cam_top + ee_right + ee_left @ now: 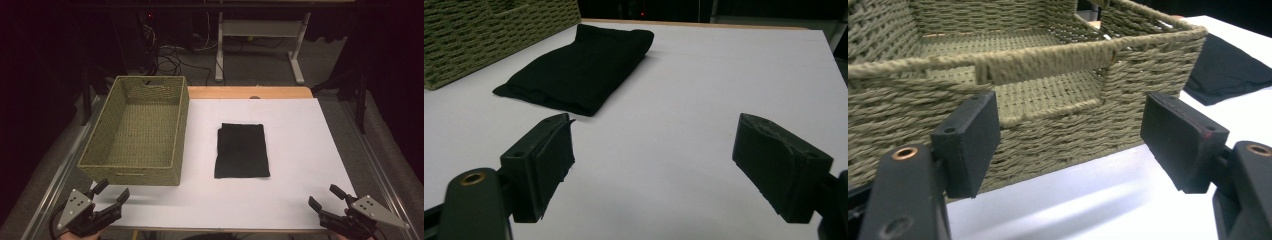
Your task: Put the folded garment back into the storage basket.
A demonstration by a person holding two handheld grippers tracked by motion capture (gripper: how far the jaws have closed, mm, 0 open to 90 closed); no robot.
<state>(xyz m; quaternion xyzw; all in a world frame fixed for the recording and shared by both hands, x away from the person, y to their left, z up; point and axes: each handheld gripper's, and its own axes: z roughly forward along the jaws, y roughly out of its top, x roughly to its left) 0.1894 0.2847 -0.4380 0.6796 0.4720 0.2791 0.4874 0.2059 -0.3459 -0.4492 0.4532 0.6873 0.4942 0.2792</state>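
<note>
Nearest to us, at the near edge of the white-covered table (300,165), our two black two-jaw grippers wait with their jaws spread wide and nothing between them: the left gripper (111,192) just in front of the near wall of the olive-green woven rectangular basket (135,131), the right gripper (326,196) well to the right of the basket, at the table's other near corner. In the left gripper view the left gripper (1070,145) looks straight at the basket (1048,100) and the handle cut-out in its near wall, close but not touching. The folded black cloth rectangle (242,150) lies flat on the white surface just to the right of the basket, apart from its side wall, with its long side running parallel to that wall. In the right gripper view the right gripper (651,165) faces the cloth (579,70), which lies well ahead of the jaws, with the basket's corner (484,35) beyond it to the left. We judge the work has not begun: the basket is empty, the cloth is untouched and neatly folded, and neither gripper reaches it. What seems left is everything: taking hold of the cloth, lifting it and laying it in the basket. We can read no brand, label or writing on the basket, the cloth or the grippers.
</note>
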